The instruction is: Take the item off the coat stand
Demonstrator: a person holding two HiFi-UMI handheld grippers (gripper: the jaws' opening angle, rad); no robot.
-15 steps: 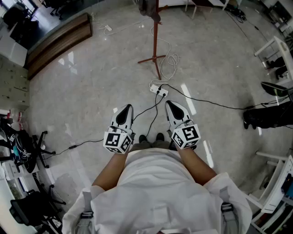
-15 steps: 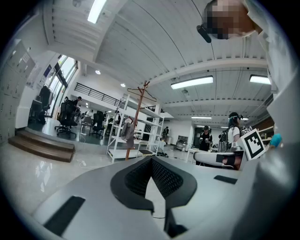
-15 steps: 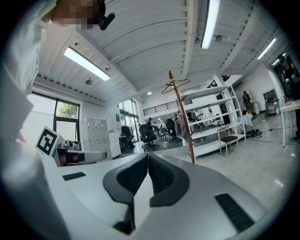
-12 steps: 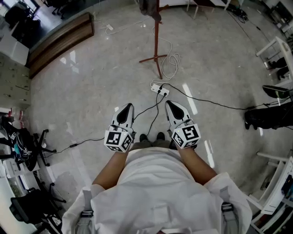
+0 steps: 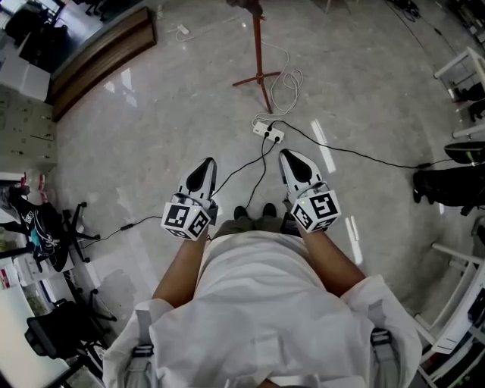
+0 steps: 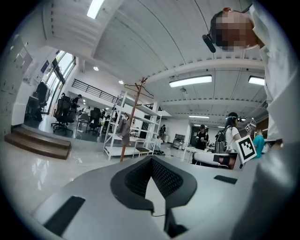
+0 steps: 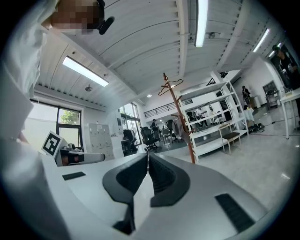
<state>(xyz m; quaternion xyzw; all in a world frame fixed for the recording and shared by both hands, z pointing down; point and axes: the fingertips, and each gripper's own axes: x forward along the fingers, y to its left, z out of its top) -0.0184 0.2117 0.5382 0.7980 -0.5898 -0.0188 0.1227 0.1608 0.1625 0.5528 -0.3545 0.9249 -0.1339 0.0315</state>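
The coat stand [image 5: 258, 47], a thin reddish-brown pole on spread feet, rises from the floor a few steps ahead of me. A dark grey item [image 5: 247, 4] hangs near its top, cut off by the frame's upper edge. In the left gripper view the coat stand [image 6: 132, 119] carries that grey item [image 6: 124, 126] on its left side. The right gripper view has the coat stand [image 7: 179, 115] with the item [image 7: 178, 127] beside the pole. My left gripper [image 5: 202, 170] and right gripper [image 5: 291, 160] are held at waist height, both shut and empty, far short of the stand.
A white power strip [image 5: 269, 133] with black cables and a coiled white cord [image 5: 288, 91] lies on the floor between me and the stand. A wooden step [image 5: 98, 54] runs along the far left. Office chairs [image 5: 45, 235] stand left, white racks [image 5: 462, 76] and a black bag [image 5: 447, 186] right.
The stand and power strip have slid toward the top of the head view, so less of the hanging item shows. Both grippers stay shut; the left one sits slightly farther left.
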